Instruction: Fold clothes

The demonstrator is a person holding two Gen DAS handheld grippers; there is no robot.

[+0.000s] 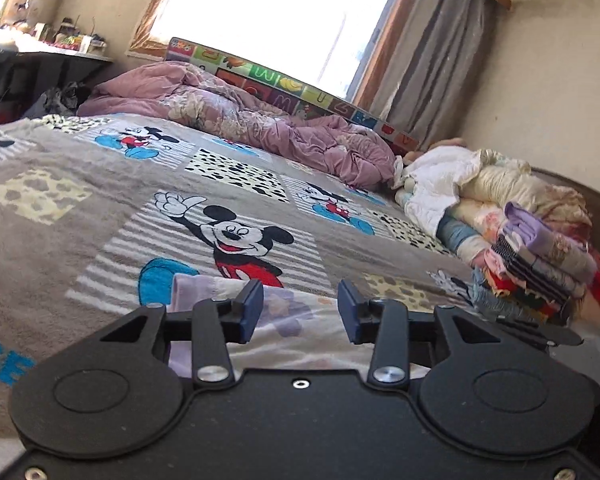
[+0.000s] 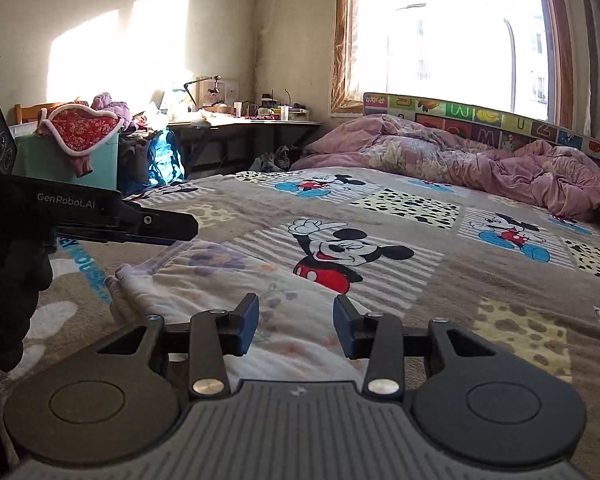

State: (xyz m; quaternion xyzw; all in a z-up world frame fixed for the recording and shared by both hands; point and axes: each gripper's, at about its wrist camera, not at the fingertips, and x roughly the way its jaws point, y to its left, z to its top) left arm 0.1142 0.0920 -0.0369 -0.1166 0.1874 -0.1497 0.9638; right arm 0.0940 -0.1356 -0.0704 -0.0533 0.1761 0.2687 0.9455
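Left gripper (image 1: 299, 309): 2 blue-padded fingers spread wide, nothing between them, poised just above the near part of the garment; contact with the cloth cannot be told. In the right wrist view this gripper (image 2: 172, 232) enters from the left edge, seen side-on, its tip over the garment's far left corner.

Right gripper (image 2: 296, 326): 2 fingers spread wide, nothing held, over the near end of the same garment; contact cannot be told.

Garment (image 2: 220, 292): pale cloth, white to pinkish with faint purple and orange print, lying flat on the blanket directly ahead of both grippers. A bunched lilac hem shows along its left side. Its full outline is hidden by the gripper bodies, so its long axis cannot be told.

Blanket (image 1: 100, 184): grey-brown, covering the bed, printed with cartoon mouse panels and spotted squares.

Stack of folded clothes (image 1: 540, 264): right side of the bed, well apart from the garment; purple piece on top, striped, red and patterned pieces beneath.

White bedding bundle (image 1: 452, 184): beyond the stack.

Purple quilt (image 2: 460, 160): crumpled along the far edge of the bed.

Alphabet play mat (image 2: 480, 120): upright behind the quilt, below the window (image 2: 440, 28).

Desk (image 2: 244, 124): far left corner, cluttered.
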